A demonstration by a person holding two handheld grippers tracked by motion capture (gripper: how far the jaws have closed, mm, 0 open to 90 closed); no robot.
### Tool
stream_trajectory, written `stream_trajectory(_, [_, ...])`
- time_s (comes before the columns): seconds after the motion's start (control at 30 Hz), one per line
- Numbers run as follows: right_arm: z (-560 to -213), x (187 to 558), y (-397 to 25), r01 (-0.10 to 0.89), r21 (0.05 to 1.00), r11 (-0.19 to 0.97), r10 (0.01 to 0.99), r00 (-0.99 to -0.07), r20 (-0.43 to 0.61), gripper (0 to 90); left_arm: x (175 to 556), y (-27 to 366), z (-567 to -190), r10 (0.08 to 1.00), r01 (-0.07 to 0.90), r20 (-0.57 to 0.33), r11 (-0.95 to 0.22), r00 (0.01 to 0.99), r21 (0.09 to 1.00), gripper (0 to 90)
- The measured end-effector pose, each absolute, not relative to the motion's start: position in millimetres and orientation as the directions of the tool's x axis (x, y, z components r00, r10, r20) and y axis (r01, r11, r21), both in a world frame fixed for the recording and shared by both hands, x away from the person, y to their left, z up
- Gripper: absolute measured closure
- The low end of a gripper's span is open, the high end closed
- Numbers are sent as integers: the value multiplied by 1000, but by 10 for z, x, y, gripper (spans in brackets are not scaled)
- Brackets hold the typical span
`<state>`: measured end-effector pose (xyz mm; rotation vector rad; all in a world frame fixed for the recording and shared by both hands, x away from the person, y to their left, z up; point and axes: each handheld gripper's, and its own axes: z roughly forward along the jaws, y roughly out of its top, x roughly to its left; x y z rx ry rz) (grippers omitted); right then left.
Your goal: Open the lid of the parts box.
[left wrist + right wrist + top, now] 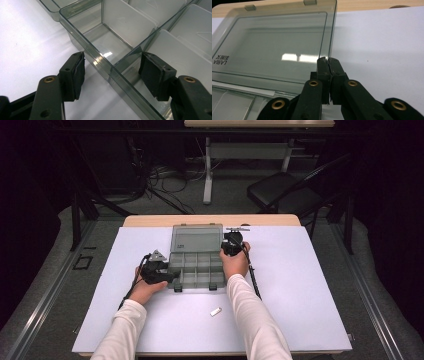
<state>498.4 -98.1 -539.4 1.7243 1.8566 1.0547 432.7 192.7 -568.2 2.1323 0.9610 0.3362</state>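
Observation:
A clear grey compartment box [197,267] lies at the middle of the white mat, its lid [196,238] swung open toward the far side. My left gripper [172,276] is at the box's near left corner. In the left gripper view it [111,60] is open, with one jaw outside and one inside the box's wall [82,42]. My right gripper [231,242] is at the lid's right edge. In the right gripper view it [328,60] is shut on the edge of the lid [274,45]. The compartments that I see hold nothing.
A small white piece [215,311] lies on the mat [300,280] in front of the box, between the person's forearms. Beyond the table's wooden far edge [210,220] are a black chair [285,190], cables and a desk leg.

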Motion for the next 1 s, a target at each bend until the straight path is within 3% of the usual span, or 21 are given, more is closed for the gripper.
stream_trajectory(0.57, [-5445, 4978, -1001, 671, 739, -68, 959, -160, 234, 881, 4326, 1927, -5682, 729, 529, -66, -428, 681, 733, 373])
stream_trajectory(1.0, [-5401, 4832, -1081, 635, 772, 1, 942, -261, 213, 771, 4325, 1926, -5682, 729, 530, -66, -428, 681, 732, 372])
